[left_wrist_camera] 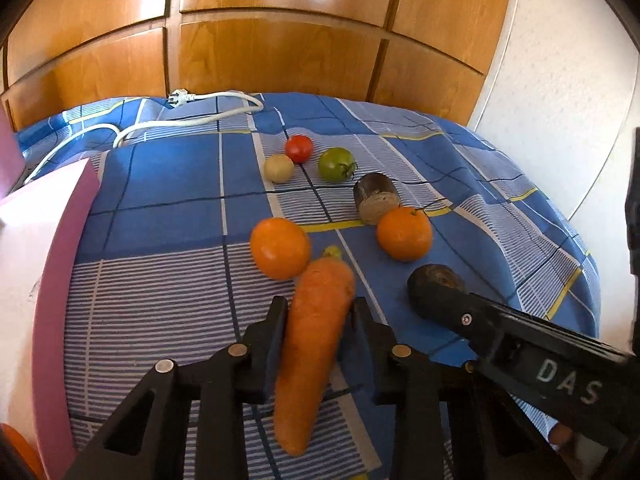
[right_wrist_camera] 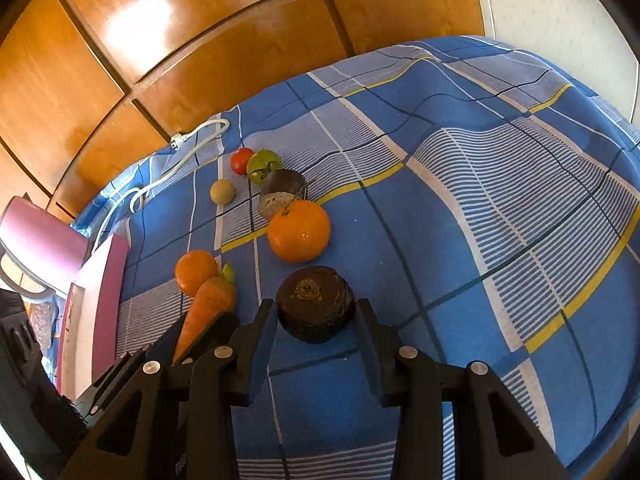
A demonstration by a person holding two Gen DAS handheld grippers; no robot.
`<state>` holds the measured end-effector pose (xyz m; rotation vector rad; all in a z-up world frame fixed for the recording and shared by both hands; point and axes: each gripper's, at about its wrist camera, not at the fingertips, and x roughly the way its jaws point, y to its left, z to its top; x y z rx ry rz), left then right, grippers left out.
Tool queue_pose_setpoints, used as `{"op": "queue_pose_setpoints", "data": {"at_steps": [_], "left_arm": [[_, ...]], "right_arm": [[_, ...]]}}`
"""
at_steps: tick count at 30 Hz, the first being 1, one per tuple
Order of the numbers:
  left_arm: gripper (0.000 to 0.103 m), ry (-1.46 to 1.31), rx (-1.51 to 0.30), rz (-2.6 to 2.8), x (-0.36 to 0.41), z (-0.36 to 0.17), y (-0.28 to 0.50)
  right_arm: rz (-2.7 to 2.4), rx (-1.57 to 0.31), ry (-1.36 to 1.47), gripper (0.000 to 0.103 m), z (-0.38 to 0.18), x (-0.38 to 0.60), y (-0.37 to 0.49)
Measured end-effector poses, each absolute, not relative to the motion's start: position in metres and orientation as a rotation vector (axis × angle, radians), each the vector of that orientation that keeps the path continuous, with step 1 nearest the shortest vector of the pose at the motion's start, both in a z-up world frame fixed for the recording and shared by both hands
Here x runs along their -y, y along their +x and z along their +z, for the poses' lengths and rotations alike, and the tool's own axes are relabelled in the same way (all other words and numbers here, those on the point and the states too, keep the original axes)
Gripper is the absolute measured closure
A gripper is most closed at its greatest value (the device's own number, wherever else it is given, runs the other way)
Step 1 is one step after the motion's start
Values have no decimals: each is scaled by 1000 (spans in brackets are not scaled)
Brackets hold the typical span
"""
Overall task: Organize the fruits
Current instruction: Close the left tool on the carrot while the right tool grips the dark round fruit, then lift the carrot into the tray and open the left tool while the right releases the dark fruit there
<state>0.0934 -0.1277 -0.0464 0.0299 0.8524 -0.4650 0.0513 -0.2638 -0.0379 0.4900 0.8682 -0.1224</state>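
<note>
From the left wrist camera, the left gripper [left_wrist_camera: 318,316] pinches a carrot [left_wrist_camera: 312,352] lengthwise between its fingers, above a blue checked cloth [left_wrist_camera: 168,184]. Just beyond the carrot's top sits an orange [left_wrist_camera: 280,247]; a second orange [left_wrist_camera: 404,233] lies to the right. Farther back are a red tomato [left_wrist_camera: 299,148], a green tomato [left_wrist_camera: 336,164] and a pale round fruit [left_wrist_camera: 279,168].

From the right wrist camera, the right gripper [right_wrist_camera: 316,316] has its fingers against both sides of a dark, round beet-like root [right_wrist_camera: 315,303], which rests on the cloth.
</note>
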Motion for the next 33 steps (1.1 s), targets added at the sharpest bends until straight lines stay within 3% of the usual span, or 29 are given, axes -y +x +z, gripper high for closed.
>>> {"op": "queue_pose_setpoints", "data": {"at_steps": [26,33], "left_arm": [[76,7,-822,-308,86,-43,31],[76,-13,-742,-273,74,-27,13]], "right_arm": [[-54,-885,374,63,-39,239,56],[17,-846,334,63,-33,225,50]]}}
